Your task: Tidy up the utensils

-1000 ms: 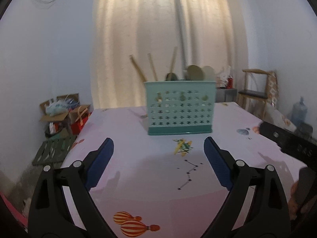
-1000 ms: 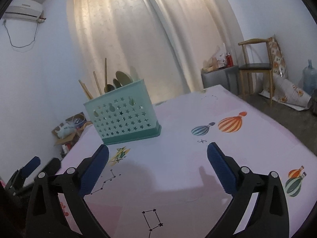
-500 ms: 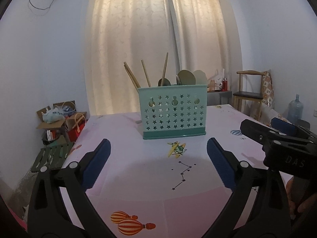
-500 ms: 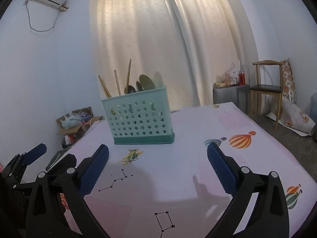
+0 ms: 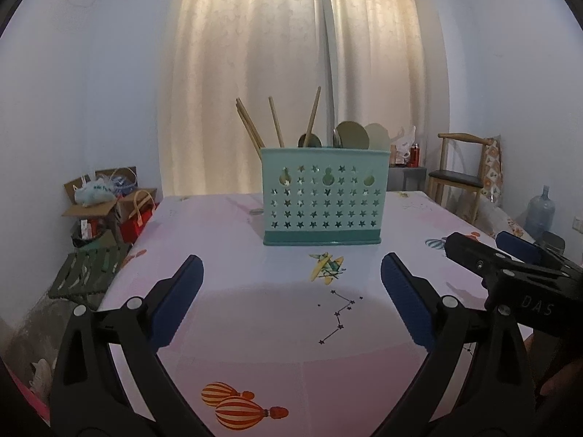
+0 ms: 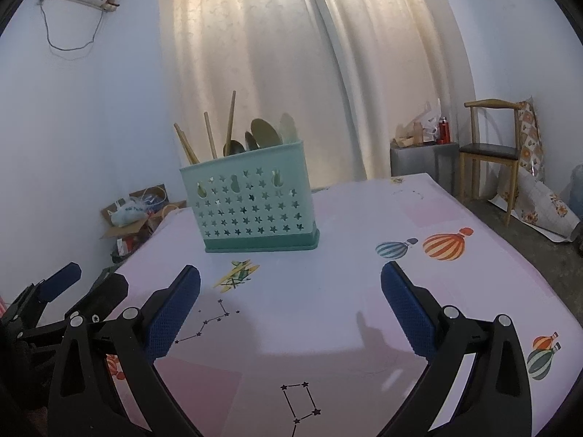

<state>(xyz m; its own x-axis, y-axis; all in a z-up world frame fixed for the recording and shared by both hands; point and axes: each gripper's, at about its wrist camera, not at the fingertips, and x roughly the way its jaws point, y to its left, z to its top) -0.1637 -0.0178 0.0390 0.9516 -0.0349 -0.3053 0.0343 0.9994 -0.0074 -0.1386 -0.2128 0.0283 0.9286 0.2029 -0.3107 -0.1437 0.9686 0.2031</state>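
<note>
Both the left gripper (image 5: 291, 291) and right gripper (image 6: 290, 293) are hanging released and empty, short of the caddy (image 5: 320, 196), which is holding chopsticks (image 5: 251, 125) and spoons (image 5: 351, 136). Nudging the light caddy risks tipping it, spilling everything

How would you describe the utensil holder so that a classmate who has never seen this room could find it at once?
Start at the table with the pink cloth in front of the cream curtains. Near its far middle stands the utensil holder, a mint-green plastic box. Star-shaped holes pierce its wall, and wooden sticks and spoons poke out of its top.
</note>
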